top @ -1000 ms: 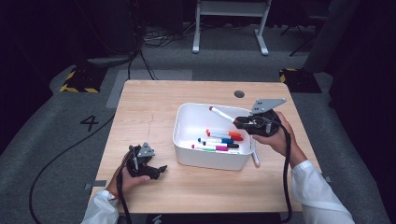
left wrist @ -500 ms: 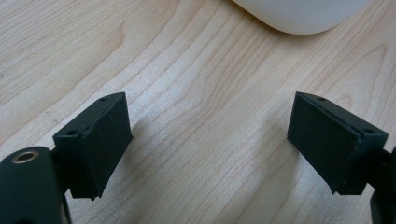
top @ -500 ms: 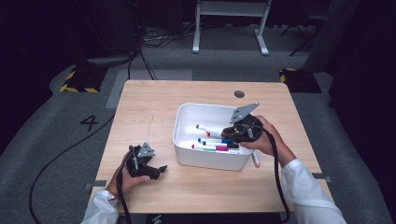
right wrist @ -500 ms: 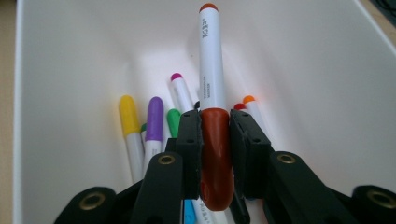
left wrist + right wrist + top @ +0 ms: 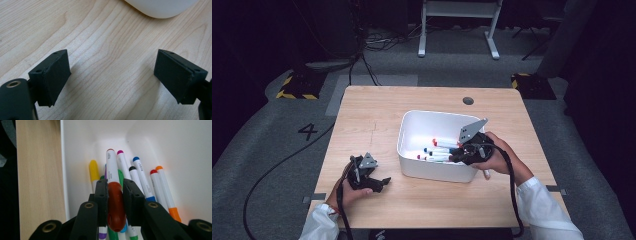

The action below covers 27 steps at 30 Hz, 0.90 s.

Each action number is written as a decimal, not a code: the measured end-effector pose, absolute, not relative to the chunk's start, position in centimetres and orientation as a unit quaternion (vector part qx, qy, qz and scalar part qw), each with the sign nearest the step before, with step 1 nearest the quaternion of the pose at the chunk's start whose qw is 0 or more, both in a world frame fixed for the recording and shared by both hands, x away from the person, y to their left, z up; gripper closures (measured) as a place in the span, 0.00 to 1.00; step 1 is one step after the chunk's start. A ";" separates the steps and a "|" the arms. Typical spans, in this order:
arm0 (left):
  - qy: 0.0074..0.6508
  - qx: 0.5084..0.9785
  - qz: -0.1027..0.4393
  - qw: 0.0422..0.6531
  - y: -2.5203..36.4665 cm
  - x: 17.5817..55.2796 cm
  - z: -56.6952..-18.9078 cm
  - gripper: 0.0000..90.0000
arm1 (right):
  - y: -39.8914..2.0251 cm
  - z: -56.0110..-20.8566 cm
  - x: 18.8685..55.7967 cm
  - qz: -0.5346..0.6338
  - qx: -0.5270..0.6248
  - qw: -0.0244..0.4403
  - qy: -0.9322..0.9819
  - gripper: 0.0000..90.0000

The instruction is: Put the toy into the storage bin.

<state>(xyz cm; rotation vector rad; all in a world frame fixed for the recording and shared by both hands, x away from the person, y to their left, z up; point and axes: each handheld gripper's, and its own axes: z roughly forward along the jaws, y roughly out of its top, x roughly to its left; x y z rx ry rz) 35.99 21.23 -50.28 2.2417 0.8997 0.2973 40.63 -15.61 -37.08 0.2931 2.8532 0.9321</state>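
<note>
The wooden table (image 5: 377, 120) is seen from the high view, and near its middle a white bin (image 5: 432, 125) is set, with markers lying across its floor. At the bin's right-hand side the right gripper (image 5: 460, 155) is held over the rim, tipped down into the bin. At the table's near left edge the left gripper (image 5: 379, 184) is rested on the wood, well apart from the bin.

In the left gripper view the jaws are spread wide and nothing is held between them; bare wood lies under them, and the bin's rounded corner (image 5: 160, 7) is seen beyond.

In the right gripper view the jaws are closed tight on a red-capped marker (image 5: 113, 175), gripped at its dark red cap with the white barrel pointing away into the bin. Beneath and beside it the loose markers (image 5: 145, 182) are spread: yellow, purple, blue, black, red and orange caps are made out.
</note>
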 end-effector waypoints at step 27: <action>0.347 0.864 0.115 0.347 21.2 36.0 -50.3 0.15 | -26.1 -34.0 37.8 0.412 0.234 0.200 0.858 0.50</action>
